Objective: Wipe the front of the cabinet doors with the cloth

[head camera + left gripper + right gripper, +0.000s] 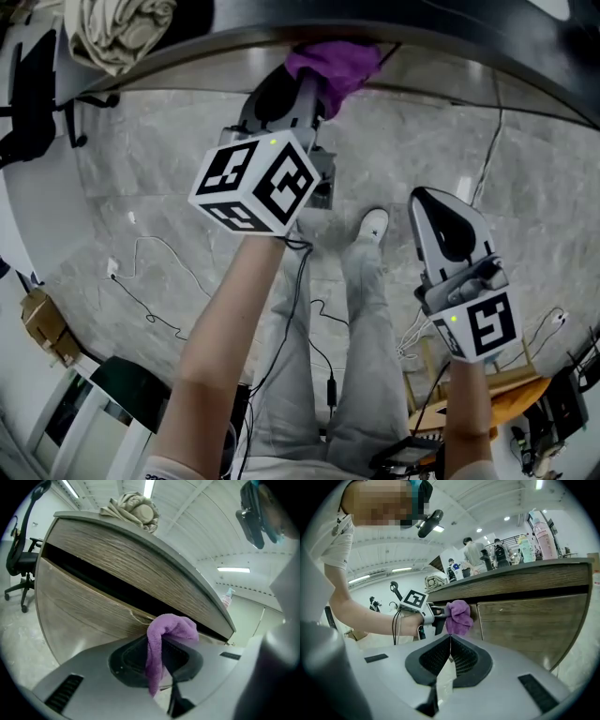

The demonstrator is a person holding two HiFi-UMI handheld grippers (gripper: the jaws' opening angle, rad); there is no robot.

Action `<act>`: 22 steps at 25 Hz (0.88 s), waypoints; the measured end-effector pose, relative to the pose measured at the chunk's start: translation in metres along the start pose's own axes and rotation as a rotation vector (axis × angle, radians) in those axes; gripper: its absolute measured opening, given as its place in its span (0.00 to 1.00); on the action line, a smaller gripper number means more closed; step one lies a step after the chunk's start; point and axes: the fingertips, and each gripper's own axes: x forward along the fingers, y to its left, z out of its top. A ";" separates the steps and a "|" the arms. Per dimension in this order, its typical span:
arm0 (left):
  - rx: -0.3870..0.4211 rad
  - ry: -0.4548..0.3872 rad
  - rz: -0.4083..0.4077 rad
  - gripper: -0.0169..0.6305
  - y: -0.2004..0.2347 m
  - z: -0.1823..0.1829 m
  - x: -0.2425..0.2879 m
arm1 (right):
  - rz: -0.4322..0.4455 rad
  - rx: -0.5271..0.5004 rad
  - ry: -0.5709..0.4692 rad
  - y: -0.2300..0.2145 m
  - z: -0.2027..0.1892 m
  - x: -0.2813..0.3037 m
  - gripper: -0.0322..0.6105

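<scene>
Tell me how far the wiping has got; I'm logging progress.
Done: the purple cloth is picked up and clamped in the left gripper. In hand: it is pressed against a cabinet door near its top edge. The right gripper is shut, empty and held back. Left: no wipe marks show, so coverage cannot be judged; the neighbouring door probably needs a pass too.

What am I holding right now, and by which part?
The left gripper is shut on the purple cloth, pinching a narrow fold; the bunched rest sticks out past the jaws. The right gripper is shut, empty.
</scene>
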 end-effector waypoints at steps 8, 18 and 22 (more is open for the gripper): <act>0.024 0.004 0.042 0.12 0.068 0.020 -0.026 | 0.018 -0.007 0.025 0.042 -0.005 0.030 0.09; 0.050 -0.004 0.103 0.12 0.163 0.056 -0.067 | 0.049 -0.015 0.032 0.092 0.000 0.085 0.09; 0.040 -0.019 0.133 0.12 0.197 0.072 -0.083 | 0.071 -0.016 0.039 0.113 0.003 0.107 0.09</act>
